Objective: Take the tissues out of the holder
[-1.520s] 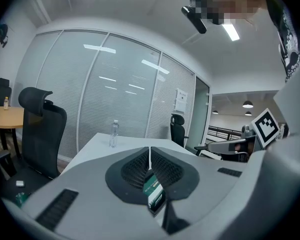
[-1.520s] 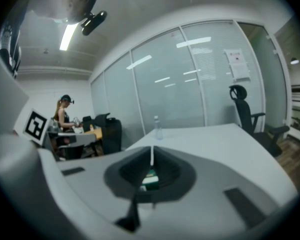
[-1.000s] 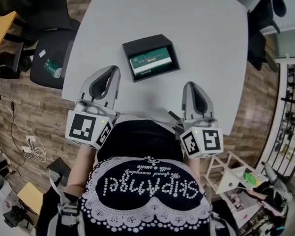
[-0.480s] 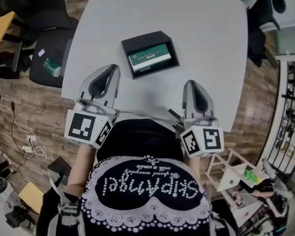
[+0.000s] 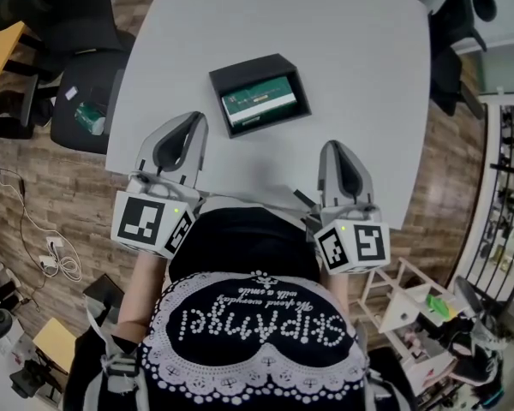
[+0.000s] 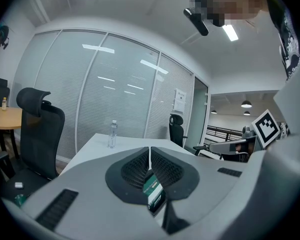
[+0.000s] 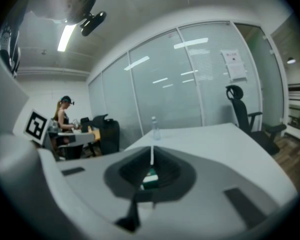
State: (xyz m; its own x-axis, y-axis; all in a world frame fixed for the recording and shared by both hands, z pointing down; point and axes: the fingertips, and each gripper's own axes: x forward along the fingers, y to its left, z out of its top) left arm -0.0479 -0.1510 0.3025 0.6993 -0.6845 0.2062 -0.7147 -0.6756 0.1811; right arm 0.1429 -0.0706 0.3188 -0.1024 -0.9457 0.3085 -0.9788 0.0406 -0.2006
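— Pale grey tabletop [image 5: 343,50] over wood-plank floor [image 5: 60,187], noted. What sits on it?

— One black rectangular open-topped holder [image 5: 245,68], flat on the near half and turned a little askew to the edge. Inside it lies a green packet of tissues [image 5: 259,103], flat, filling most of the well. At the far end stands a clear plastic water bottle [image 6: 112,134], upright, well apart from the holder.

— Your left claw?

— My left claw [image 6: 150,151] is pressed together, pads meeting along one thin seam, nothing pinched. It hangs over the near-left part of the tabletop, short of the holder and not touching it. In the left gripper view the green packet shows just below the seam.

— And the right?

— My right claw [image 7: 151,151] is closed tight too, and empty. It is over the near edge, to the right of the holder and apart from it.

— Surroundings?

— Black office chairs [image 5: 86,58] stand left of the tabletop, with glass partition walls with blinds [image 6: 110,84] beyond. A small green item [image 5: 92,116] lies on one chair seat; I cannot tell what it is. In the right gripper view a person [image 7: 62,116] is at a desk far back.
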